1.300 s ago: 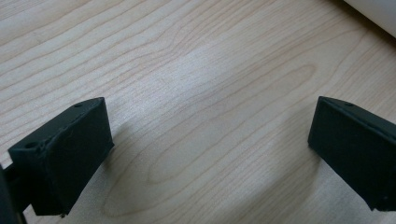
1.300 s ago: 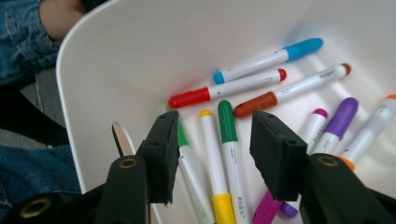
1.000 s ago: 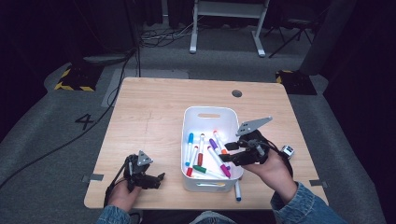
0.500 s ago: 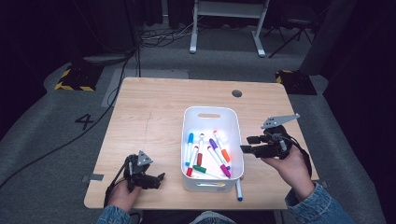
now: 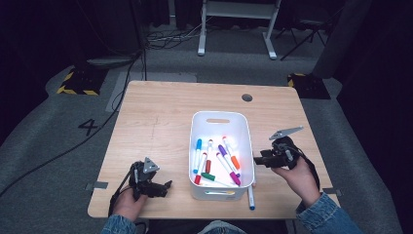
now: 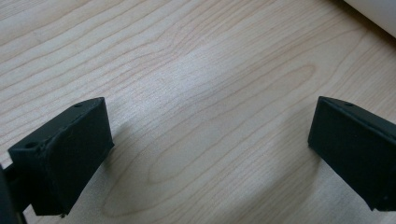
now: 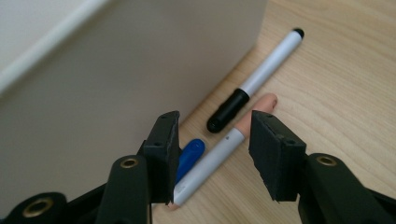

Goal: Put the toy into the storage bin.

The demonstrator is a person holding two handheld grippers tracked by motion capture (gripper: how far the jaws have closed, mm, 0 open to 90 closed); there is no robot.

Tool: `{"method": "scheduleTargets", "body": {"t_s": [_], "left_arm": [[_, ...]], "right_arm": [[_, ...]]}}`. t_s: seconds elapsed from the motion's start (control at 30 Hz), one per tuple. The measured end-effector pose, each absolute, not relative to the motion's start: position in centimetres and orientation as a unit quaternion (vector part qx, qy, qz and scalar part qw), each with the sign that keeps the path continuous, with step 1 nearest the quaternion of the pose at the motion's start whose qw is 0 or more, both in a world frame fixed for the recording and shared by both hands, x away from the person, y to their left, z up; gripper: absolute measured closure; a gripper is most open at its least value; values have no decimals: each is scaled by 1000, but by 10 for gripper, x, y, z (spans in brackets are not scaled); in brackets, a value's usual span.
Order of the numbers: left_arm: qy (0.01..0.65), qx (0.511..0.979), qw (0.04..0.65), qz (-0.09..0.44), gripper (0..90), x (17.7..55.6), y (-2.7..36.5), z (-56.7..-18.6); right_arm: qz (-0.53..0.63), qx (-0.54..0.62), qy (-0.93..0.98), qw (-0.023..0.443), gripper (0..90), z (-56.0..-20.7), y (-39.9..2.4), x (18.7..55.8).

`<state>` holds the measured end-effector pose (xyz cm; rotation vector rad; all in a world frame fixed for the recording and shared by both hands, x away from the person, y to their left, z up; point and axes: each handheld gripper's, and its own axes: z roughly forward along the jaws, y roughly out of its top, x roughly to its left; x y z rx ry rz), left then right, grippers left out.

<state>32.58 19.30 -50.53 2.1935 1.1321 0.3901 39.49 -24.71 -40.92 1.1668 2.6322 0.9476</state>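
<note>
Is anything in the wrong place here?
Yes. Most markers lie inside the white bin, but a black-capped marker, a peach-capped one and a blue one lie outside on the table, against its wall.

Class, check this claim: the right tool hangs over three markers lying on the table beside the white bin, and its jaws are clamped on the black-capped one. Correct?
Not quite. The right tool grips nothing; its jaws stand apart above the peach-capped marker, with the black-capped marker farther ahead, as the right gripper view shows. The rest holds: three markers beside the white bin.
</note>
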Motion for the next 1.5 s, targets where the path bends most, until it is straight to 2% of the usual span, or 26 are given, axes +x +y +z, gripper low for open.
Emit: {"method": "scheduleTargets", "body": {"t_s": [0.23,0.53,0.7,0.93,1.5], "left_arm": [[430,833,316,148,0,326,193,-505],[430,833,316,148,0,326,193,-505],[430,833,316,148,0,326,193,-505],[430,833,316,148,0,326,193,-505],[430,833,316,148,0,326,193,-505]], "right_arm": [[283,398,871,44,544,-442,-250,406],[266,407,873,36,552,-462,-246,415],[254,410,875,38,592,-467,-248,416],[221,420,878,60,765,-470,-253,415],[241,431,868,56,771,-462,-259,415]]}}
